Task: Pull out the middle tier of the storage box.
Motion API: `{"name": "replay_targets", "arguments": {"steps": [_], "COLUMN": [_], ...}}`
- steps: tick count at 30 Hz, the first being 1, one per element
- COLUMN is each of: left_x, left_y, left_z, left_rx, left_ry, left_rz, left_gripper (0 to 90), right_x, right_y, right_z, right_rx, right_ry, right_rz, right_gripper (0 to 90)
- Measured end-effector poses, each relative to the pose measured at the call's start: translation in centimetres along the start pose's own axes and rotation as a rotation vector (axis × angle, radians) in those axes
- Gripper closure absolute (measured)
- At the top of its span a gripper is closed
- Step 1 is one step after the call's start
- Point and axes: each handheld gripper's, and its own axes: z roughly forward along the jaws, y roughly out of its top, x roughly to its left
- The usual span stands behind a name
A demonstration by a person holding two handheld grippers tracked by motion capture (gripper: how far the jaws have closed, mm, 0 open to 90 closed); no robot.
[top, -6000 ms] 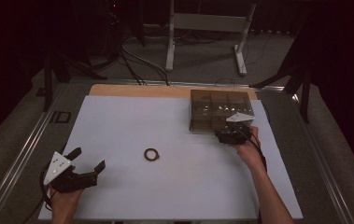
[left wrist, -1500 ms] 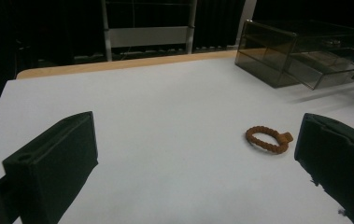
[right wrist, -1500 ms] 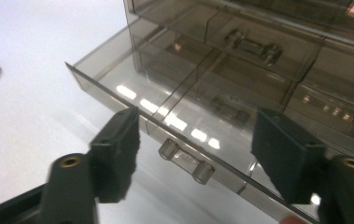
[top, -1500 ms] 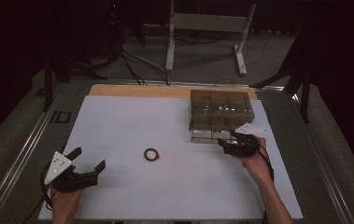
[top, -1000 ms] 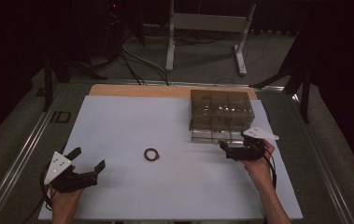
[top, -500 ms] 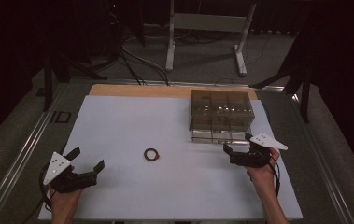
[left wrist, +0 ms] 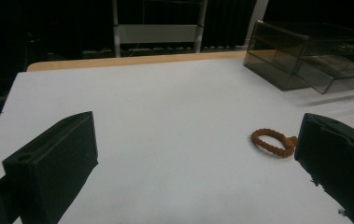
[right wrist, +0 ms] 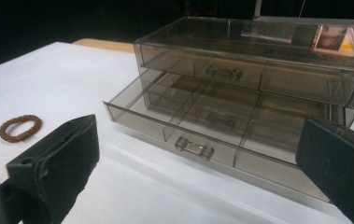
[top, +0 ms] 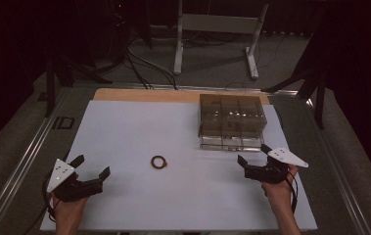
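A brown bead bracelet [top: 159,162] lies flat on the white table [top: 139,127] near its middle; it appears too as the bracelet [left wrist: 273,142] and the bracelet [right wrist: 19,127]. A smoky clear drawer box [top: 230,115] stands at the back right, its bottom drawer [right wrist: 198,133] pulled out and empty inside. My right gripper [top: 253,159] is open just in front of that drawer, jaws apart and holding nothing. My left gripper [top: 91,166] rests open at the near left, well to the left of the bracelet.
The table's front edge [top: 183,228] runs just under both hands. A wooden strip [top: 144,95] borders the far edge. Metal rails [top: 21,166] flank the table, and a stand with cables [top: 212,29] sits on the floor behind.
My right gripper pulled back from the drawer box toward the near right, and the bottom drawer now stands pulled out. The left gripper and bracelet stayed put.
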Motion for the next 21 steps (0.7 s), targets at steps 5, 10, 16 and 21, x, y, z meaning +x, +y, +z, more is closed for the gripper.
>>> {"name": "replay_targets", "arguments": {"steps": [5,10,16,21], "left_x": [-0.2,-0.6,-1.2,-1.4], "left_y": [0.4,1.1,1.7,2.1], "left_z": [0.1,0.4,1.0,1.6], "left_rx": [-0.003,-0.005,0.019,0.028], "left_ry": [0.005,0.008,-0.002,-0.018], "left_rz": [0.003,0.037,0.055,0.051], "left_gripper": [0.9,0.9,0.9,0.9], "right_x": [0.5,0.9,1.2,1.5], "right_y": [0.1,-0.1,-0.5,-0.6], "right_z": [-0.6,-1.2,-1.6,-1.7], "right_rx": [-0.024,-0.036,-0.025,-0.027], "right_ry": [-0.003,-0.007,-0.007,-0.01], "right_rz": [-0.004,-0.011,-0.01,-0.011], "right_gripper": [0.0,0.0,0.0,0.0]}}
